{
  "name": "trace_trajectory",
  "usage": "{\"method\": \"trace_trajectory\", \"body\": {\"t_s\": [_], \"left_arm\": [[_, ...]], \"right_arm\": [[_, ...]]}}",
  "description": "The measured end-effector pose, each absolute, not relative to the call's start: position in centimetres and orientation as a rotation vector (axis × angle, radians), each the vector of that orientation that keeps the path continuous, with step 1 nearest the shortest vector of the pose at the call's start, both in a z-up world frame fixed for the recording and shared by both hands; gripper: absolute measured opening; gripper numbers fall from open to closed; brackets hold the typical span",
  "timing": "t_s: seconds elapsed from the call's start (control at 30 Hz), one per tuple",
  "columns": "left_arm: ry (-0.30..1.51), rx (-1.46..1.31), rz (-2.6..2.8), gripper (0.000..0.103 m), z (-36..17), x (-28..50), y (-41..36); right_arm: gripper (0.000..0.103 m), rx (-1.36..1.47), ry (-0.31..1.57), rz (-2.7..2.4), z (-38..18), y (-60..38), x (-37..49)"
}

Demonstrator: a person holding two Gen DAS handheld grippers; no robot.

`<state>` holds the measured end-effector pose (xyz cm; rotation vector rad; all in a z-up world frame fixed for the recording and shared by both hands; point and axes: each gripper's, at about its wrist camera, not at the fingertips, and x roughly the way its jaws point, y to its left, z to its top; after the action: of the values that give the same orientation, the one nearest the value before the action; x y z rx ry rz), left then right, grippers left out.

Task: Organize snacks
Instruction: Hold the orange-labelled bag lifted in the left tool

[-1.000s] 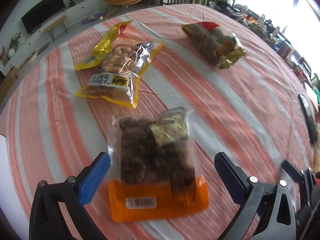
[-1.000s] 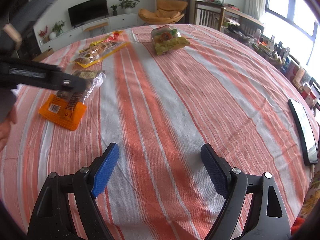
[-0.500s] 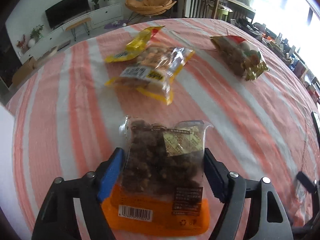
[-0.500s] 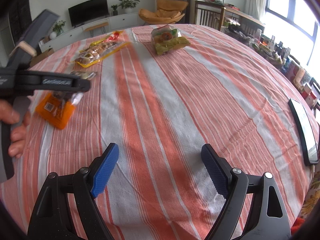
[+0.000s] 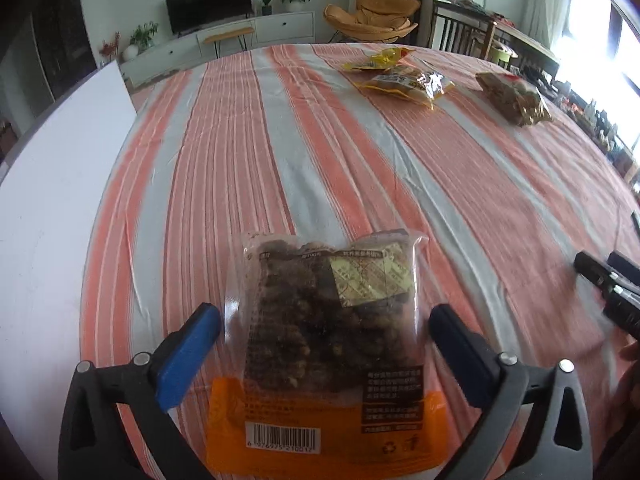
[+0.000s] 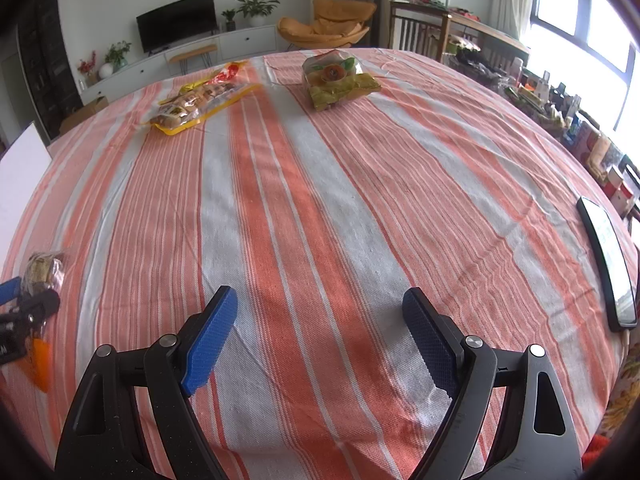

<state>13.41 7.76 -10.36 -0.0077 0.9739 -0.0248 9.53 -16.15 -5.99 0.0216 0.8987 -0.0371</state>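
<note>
1. Snack bag [image 5: 324, 344], clear film over dark clustered pieces with an orange printed base and barcode, flat on the striped tablecloth [image 5: 248, 168], directly between the fingers of the left gripper [image 5: 324, 344] in the left wrist view.
2. Jaws opening, spread to either side of the bag, blue pad [image 5: 188, 356] just off its left edge and dark pad just off its right; no squeeze visible on the film.
3. Likely light, soft and crinkly, film slippery, contents possibly crumbly; best taken across the filled middle or by the flat orange hem, not by the loose top seal.
4. Beyond the bag, well apart toward the far table edge: yellow snack packs [image 5: 400, 76] and a brown-and-gold pack [image 5: 514, 98]; right of the bag, dark tips of the other gripper at the frame edge.
5. Right wrist view: right gripper [image 6: 320, 340] parted wide over bare cloth, nothing between its pads.
6. Same snack bag [image 6: 42, 276] far left of that gripper, near the table's left edge, partly hidden by the left gripper [image 6: 20, 308].
7. Farther across the table from the bag: yellow snack packs [image 6: 200, 100], a green-and-orange pack [image 6: 336, 80]; a phone [image 6: 608, 268] at the right edge.
</note>
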Motion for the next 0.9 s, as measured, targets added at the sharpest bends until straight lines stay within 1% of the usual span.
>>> {"method": "trace_trajectory", "body": {"t_s": [0.13,0.9], "left_arm": [[0.953,-0.015,-0.009,0.103,-10.47,13.45,7.62],[0.953,-0.014,-0.007,0.103,-10.34,13.44,7.53]], "right_arm": [[0.087,0.022,0.899,-0.037,-5.97,-16.13,9.54],[0.087,0.021,0.898,-0.037,-5.97,-16.16,9.56]]}}
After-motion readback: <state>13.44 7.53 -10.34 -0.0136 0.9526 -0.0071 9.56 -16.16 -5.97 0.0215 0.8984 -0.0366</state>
